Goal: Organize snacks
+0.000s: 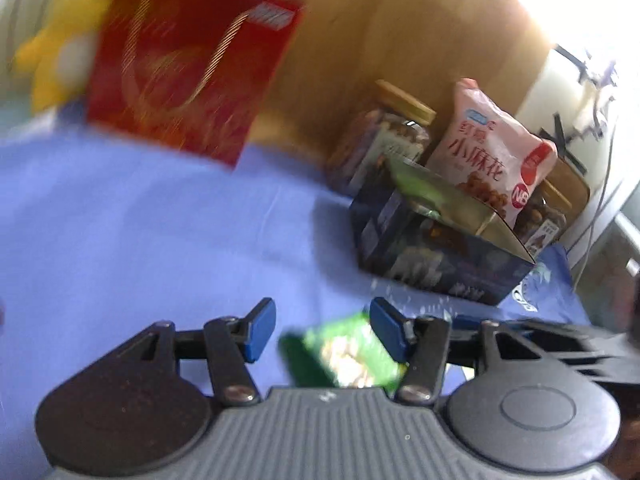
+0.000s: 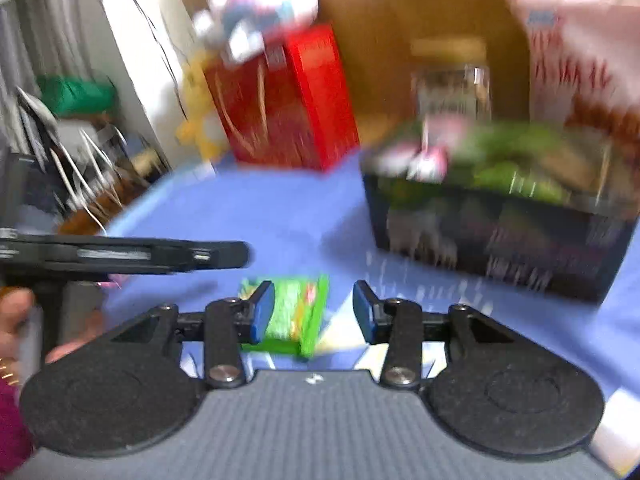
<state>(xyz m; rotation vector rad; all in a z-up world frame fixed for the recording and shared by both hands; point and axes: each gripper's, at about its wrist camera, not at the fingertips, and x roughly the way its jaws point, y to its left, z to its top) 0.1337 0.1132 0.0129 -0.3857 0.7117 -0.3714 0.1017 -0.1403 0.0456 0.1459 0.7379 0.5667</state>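
left gripper [image 1: 322,330]: jaws apart, green snack packet [image 1: 346,354] between them, right pad just at its edge, not clamped
right gripper [image 2: 314,312]: jaws apart, green packet [image 2: 290,312] lies by its left pad
packet place: flat on blue cloth [image 1: 160,220], near side
dark box [image 1: 436,252]: far right, already holds snacks
handling: looks light, soft, crinkly, likely slippery; pinch across a flat edge

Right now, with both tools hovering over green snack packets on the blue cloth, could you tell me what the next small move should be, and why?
Probably lower the left tool and close it on the green snack packet. Its pads stand apart with the packet lying between them, not yet pressed. The dark box beside it already holds green packets, so that looks like where it goes.
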